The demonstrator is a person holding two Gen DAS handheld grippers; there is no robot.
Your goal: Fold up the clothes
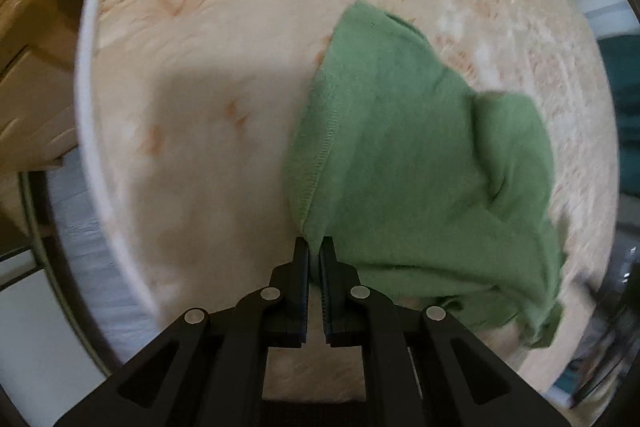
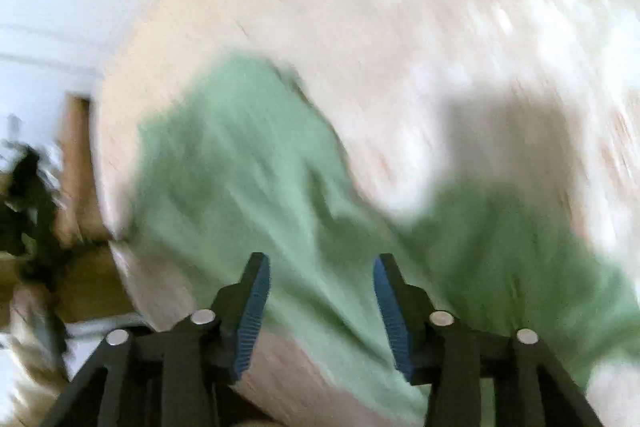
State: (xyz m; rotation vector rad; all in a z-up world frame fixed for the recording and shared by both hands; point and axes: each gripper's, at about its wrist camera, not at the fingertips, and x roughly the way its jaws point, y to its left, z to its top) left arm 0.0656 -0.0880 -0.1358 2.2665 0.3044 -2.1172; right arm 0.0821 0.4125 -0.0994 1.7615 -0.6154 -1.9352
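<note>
A green garment (image 1: pixel 420 167) lies crumpled on a round beige patterned tabletop (image 1: pixel 200 107), to the right of centre in the left wrist view. My left gripper (image 1: pixel 315 247) points down at the table and is shut on a hemmed corner of the garment. The stitched edge runs up from the jaws. The right wrist view is blurred. There my right gripper (image 2: pixel 320 263) stands open, its blue pads (image 2: pixel 252 307) apart, over the green garment (image 2: pixel 240 167), which spreads beneath and between the jaws without being pinched.
The table has a white rim (image 1: pixel 86 67), and the garment lies close to the table's edge (image 2: pixel 120 259) in the right wrist view. Beyond the rim stand wooden furniture (image 1: pixel 28 67) and a dark teal object (image 1: pixel 624 87). A blurred dark shape (image 2: pixel 28 195) sits at the far left.
</note>
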